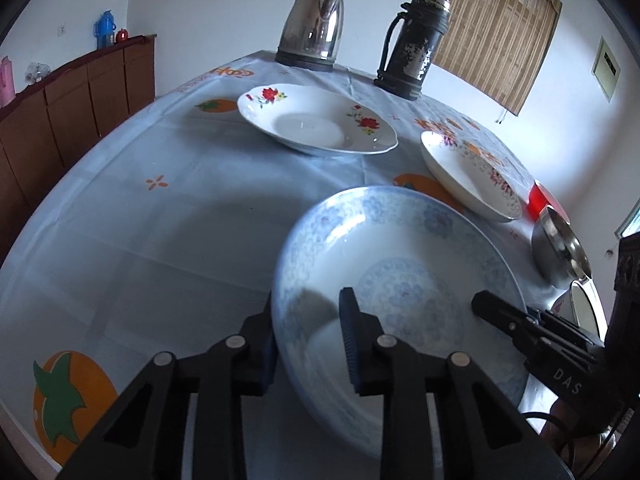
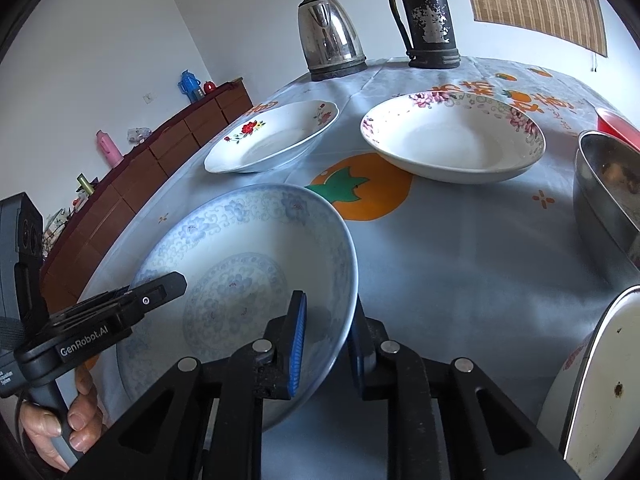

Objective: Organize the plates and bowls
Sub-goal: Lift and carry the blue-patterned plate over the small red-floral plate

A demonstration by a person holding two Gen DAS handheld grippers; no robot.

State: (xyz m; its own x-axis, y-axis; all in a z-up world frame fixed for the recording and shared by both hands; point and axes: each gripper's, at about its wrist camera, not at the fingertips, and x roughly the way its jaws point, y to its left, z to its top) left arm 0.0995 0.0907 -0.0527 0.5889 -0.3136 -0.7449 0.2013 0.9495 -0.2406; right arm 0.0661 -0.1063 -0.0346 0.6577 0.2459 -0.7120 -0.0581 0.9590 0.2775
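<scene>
A blue-patterned deep plate [image 1: 400,264] [image 2: 248,256] is held by both grippers, tilted above the table. My left gripper [image 1: 310,320] is shut on its left rim, one finger inside, one outside. My right gripper [image 2: 330,328] is shut on its right rim; it also shows in the left wrist view [image 1: 532,324]. The left gripper also shows in the right wrist view [image 2: 132,300]. A white plate with red flowers [image 1: 316,118] [image 2: 272,136] and a white plate with pink flowers [image 1: 468,174] [image 2: 452,140] lie further back.
A steel kettle [image 1: 314,28] [image 2: 332,36] and a dark flask [image 1: 416,44] [image 2: 428,16] stand at the table's far edge. A steel bowl [image 2: 604,196] [image 1: 560,246], a red bowl [image 2: 618,124] and a white enamel dish [image 2: 592,384] are at the right. A wooden cabinet [image 1: 60,104] lines the left wall.
</scene>
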